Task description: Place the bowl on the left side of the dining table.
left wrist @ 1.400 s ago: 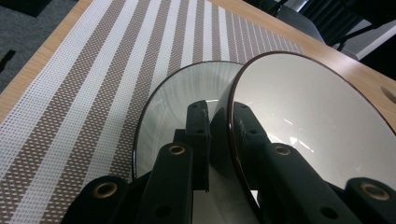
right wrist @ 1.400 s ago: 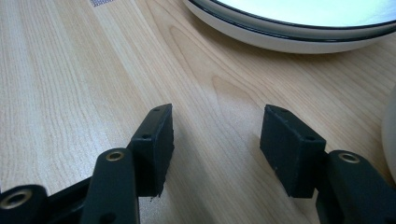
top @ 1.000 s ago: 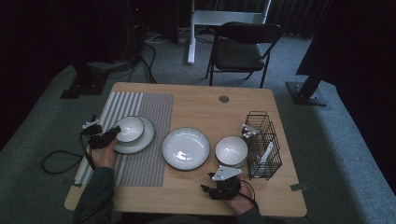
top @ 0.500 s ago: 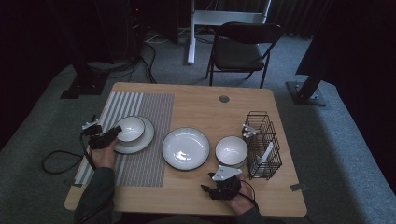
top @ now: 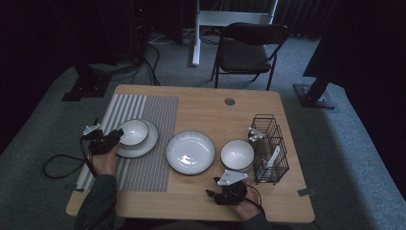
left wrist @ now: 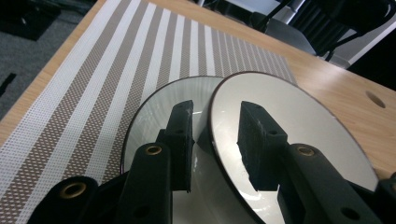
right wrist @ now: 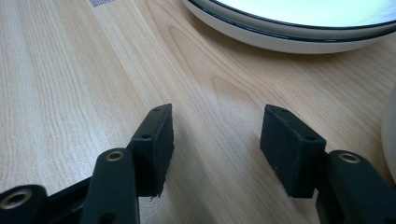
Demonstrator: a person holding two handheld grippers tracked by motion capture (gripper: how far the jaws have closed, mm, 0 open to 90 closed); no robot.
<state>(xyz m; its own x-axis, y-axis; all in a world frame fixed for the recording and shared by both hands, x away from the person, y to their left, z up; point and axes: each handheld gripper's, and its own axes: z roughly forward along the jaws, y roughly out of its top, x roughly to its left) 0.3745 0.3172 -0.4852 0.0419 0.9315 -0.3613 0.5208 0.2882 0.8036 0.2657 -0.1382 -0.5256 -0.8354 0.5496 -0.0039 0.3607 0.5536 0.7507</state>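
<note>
Left gripper (left wrist: pixel 212 140): mine, at the left of the worktop (top: pixel 201 108), jaws straddling the near-left rim of the small bowl (left wrist: pixel 299 126). One jaw sits outside the wall, the other inside. There's a gap on both sides, so not clamped yet as far as I can tell.

Bowl: sits in the plate (left wrist: pixel 154 121) on the striped mat (left wrist: pixel 112 60), left part of the worktop. From above it's the bowl (top: pixel 132 132) just right of my left gripper (top: pixel 103 140).

Key relation: the rim runs straight up between the jaws, wall roughly edge-on to the pads. So the closing line goes across the wall, which is what I'd want. The bowl lies right and a bit far from my hand.

Right gripper (right wrist: pixel 215 135): wide open, nothing in it, hovering low over bare wood at the near edge. From above it's the right gripper (top: pixel 229 190), just near of the other bowl (top: pixel 237 154).

Nearer hand: left, easily. The right one is well apart from this bowl, with the big plate (top: pixel 190 152) between.

Rack (top: pixel 270 148): wire thing on the right, just beside the other bowl, well apart from all this.

My guess at the next step: squeeze on the rim, then lift the bowl off the plate. Risk is the plate dragging along or the rim slipping on glazed ceramic.
</note>
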